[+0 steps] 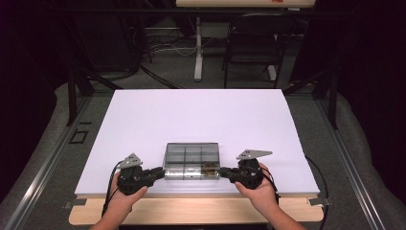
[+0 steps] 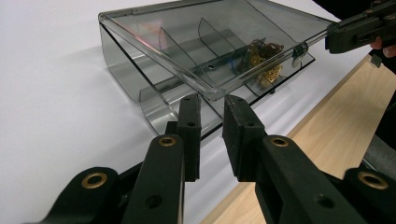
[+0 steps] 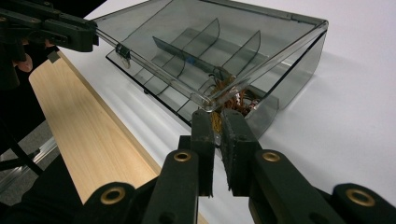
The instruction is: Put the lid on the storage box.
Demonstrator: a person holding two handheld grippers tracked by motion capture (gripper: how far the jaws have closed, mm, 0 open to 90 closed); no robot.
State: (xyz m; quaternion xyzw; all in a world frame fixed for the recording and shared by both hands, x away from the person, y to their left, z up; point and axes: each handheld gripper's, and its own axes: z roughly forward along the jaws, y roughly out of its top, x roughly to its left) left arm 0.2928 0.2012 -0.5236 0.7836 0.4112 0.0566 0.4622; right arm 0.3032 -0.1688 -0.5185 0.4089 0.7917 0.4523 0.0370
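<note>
A smoky clear compartment box (image 1: pixel 191 154) lies near the front edge of the white table top (image 1: pixel 191 115). Its lid (image 2: pixel 187 42) is hinged at the back and raised at the front. Brass-coloured small parts (image 2: pixel 264 60) (image 3: pixel 224 93) fill the front right compartment; the other compartments look bare. My left gripper (image 1: pixel 162 171) (image 2: pixel 212 107) holds the lid's front left corner, with a small gap between its jaws. My right gripper (image 1: pixel 222 172) (image 3: pixel 217 121) is nearly closed on the front right corner. Each gripper view shows the other gripper at the far corner: right gripper (image 2: pixel 329 39), left gripper (image 3: pixel 93 39).
A bare wooden strip (image 1: pixel 191 211) runs along the table's front edge, under the person's hands. Beyond the far edge stand a dark chair (image 1: pixel 253 43) and a white desk leg (image 1: pixel 198 48) among floor cables. Metal rails (image 1: pixel 43 167) flank the table.
</note>
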